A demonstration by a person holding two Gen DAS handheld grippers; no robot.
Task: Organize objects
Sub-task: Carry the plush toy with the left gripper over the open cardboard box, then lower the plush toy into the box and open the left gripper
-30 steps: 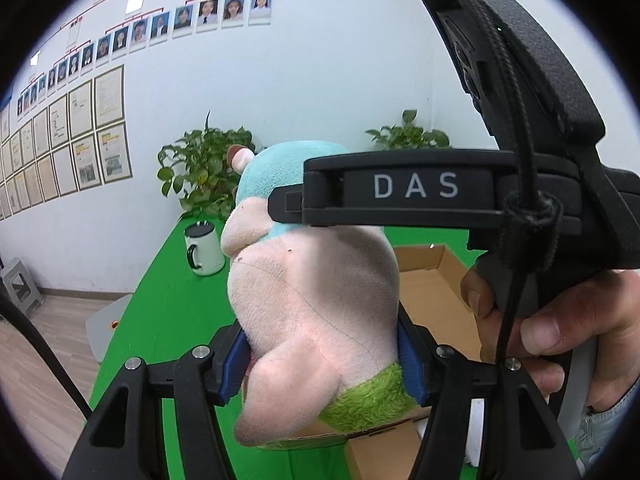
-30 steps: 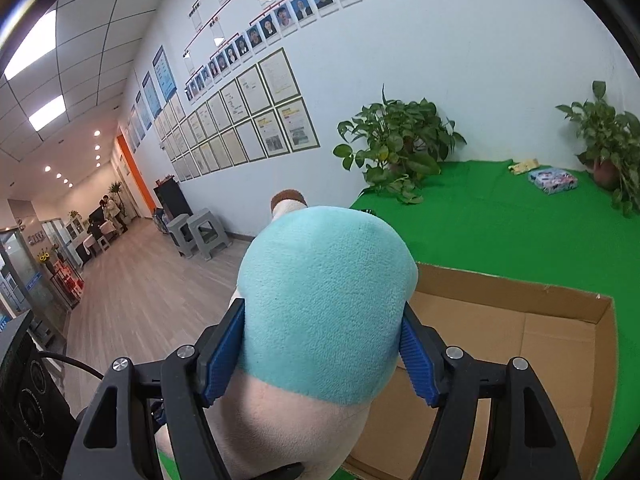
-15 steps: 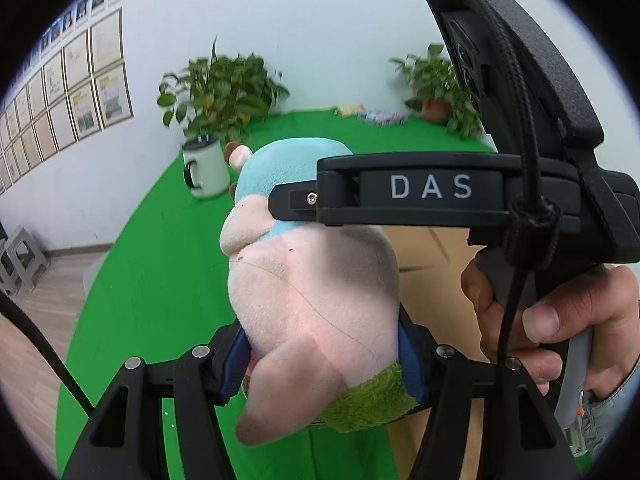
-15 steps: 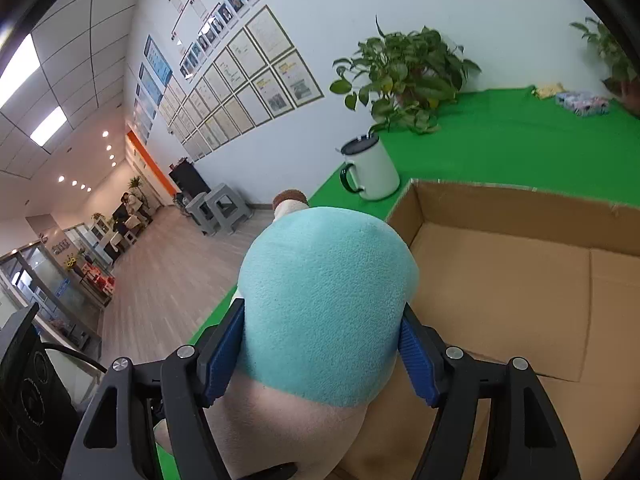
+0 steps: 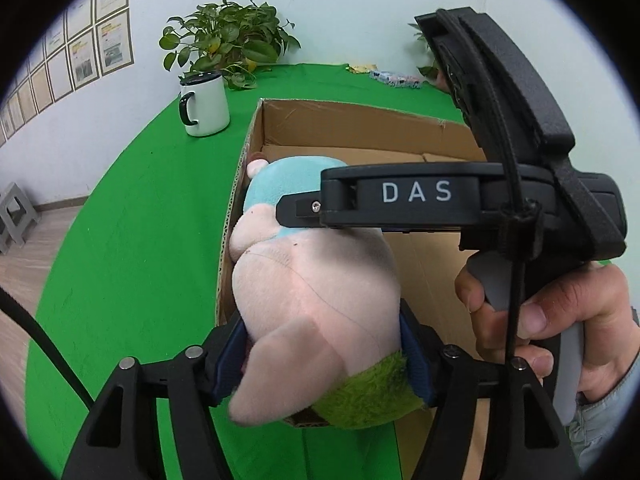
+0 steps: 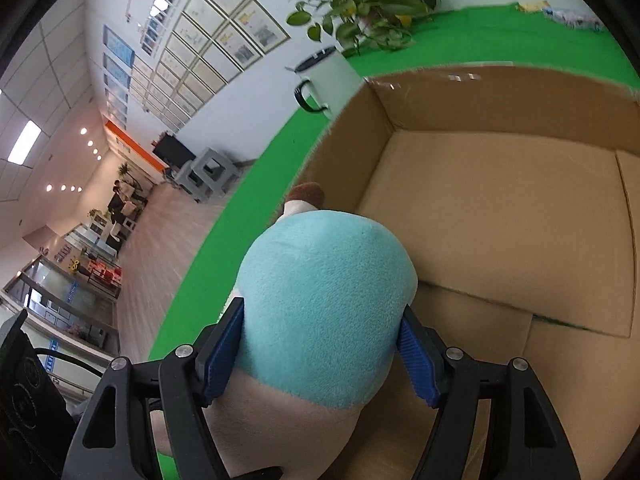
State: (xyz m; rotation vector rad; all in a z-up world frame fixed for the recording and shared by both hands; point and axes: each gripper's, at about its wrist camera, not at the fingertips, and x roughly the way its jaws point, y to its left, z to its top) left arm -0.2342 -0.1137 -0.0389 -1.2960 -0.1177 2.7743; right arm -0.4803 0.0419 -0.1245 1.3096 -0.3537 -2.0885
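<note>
A plush toy (image 5: 316, 292) with a pale pink body, light blue head and green fuzzy base is held by both grippers over the left edge of an open cardboard box (image 5: 360, 120). My left gripper (image 5: 320, 356) is shut on its lower body. My right gripper (image 6: 320, 356) is shut on its blue head (image 6: 324, 312); in the left wrist view its black body marked DAS (image 5: 416, 196) crosses above the toy. The box floor (image 6: 500, 232) looks bare.
A white mug with a black handle (image 5: 204, 106) stands on the green table (image 5: 132, 220) left of the box's far corner. A potted plant (image 5: 224, 44) is behind it by the wall. A small packet (image 5: 396, 78) lies at the table's back.
Both grippers have tilted down and carried the toy forward and lower, from above the table's edge to over the box's left side. The box interior now fills the right wrist view.
</note>
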